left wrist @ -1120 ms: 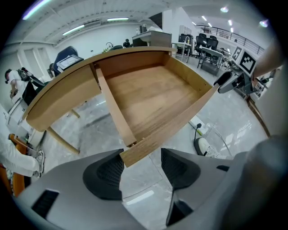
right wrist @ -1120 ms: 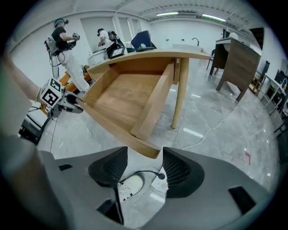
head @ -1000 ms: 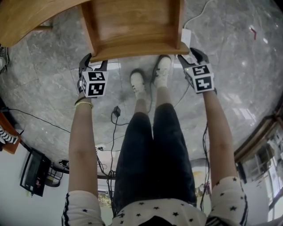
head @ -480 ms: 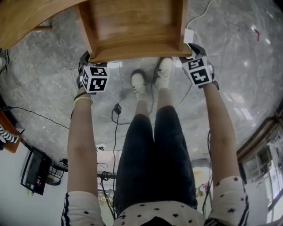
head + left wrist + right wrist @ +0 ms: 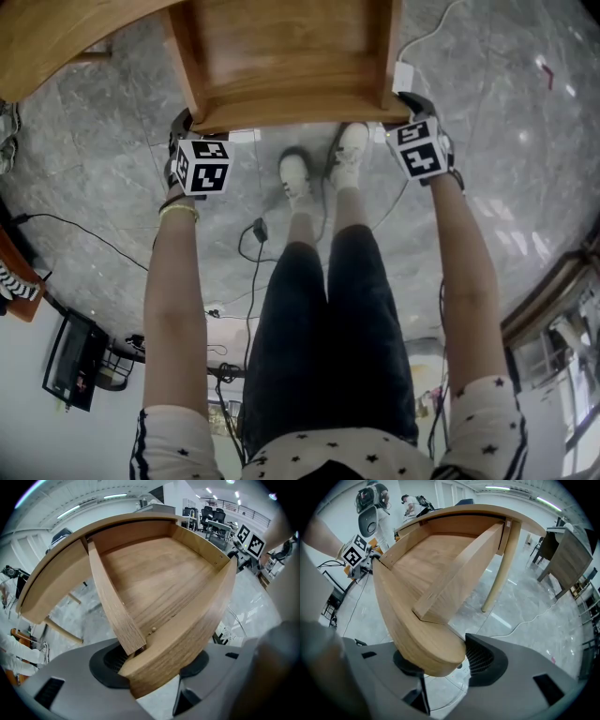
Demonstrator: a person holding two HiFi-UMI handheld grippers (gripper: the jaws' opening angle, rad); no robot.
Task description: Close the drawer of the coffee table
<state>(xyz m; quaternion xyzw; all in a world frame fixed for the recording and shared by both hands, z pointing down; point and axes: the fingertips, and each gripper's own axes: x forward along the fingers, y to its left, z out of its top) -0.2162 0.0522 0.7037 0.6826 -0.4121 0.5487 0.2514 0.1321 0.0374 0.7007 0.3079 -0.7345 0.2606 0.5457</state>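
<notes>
Seen from above: a person in a white short-sleeved top [image 5: 328, 452] scattered with small black stars, its sleeves [image 5: 159, 433] edged in dark stripes, with dark trousers [image 5: 323, 337], white shoes [image 5: 349, 148] and a thin pale-yellow bracelet [image 5: 178, 212] on the left wrist.

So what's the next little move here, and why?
Probably ease both claws forward together. The light wooden drawer stands pulled out of the rounded wooden coffee table. The left claw and right claw each clasp a front corner, the right's jaws having just been closing on the wood.
</notes>
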